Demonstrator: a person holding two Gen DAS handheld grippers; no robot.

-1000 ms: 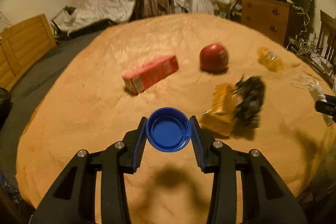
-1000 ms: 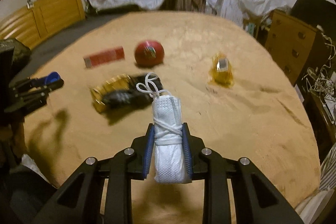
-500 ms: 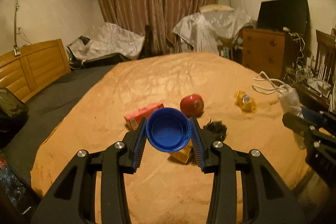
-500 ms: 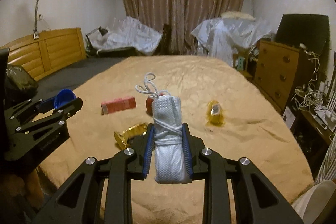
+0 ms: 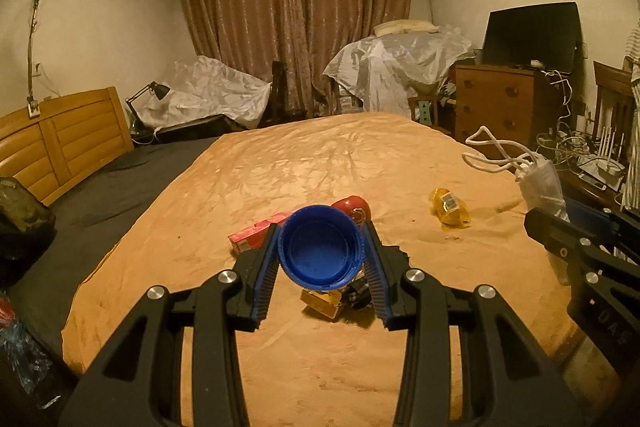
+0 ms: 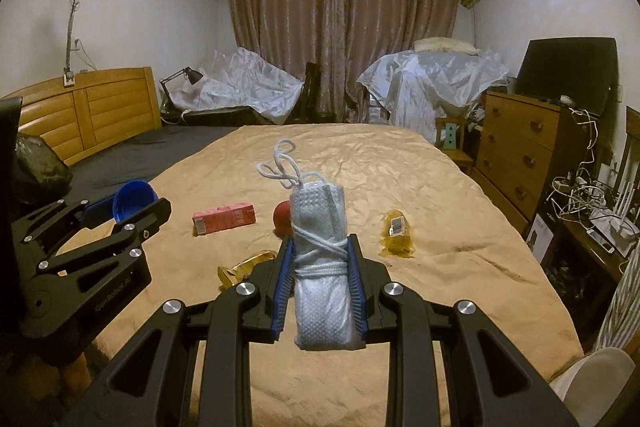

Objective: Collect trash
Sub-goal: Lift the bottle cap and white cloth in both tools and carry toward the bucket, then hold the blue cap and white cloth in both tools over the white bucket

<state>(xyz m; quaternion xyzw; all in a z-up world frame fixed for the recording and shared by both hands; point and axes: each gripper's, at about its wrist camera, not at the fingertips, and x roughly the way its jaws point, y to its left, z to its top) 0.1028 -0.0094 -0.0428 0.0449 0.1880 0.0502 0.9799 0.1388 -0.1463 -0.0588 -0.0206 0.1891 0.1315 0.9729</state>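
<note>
Two tools grip a blue cap [image 5: 322, 253] and white bundle [image 6: 323, 267] above the tan bedspread [image 6: 440, 267].

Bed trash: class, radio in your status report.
Left gripper shut on blue cap. Right gripper shut on white bundle. Box, wrappers remain on bed.

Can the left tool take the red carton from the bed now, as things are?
Probably not yet. The left tool is already shut on the blue cap, so nothing else fits between its fingers. The red carton itself lies uncovered on the bed, apart from the other trash.
</note>
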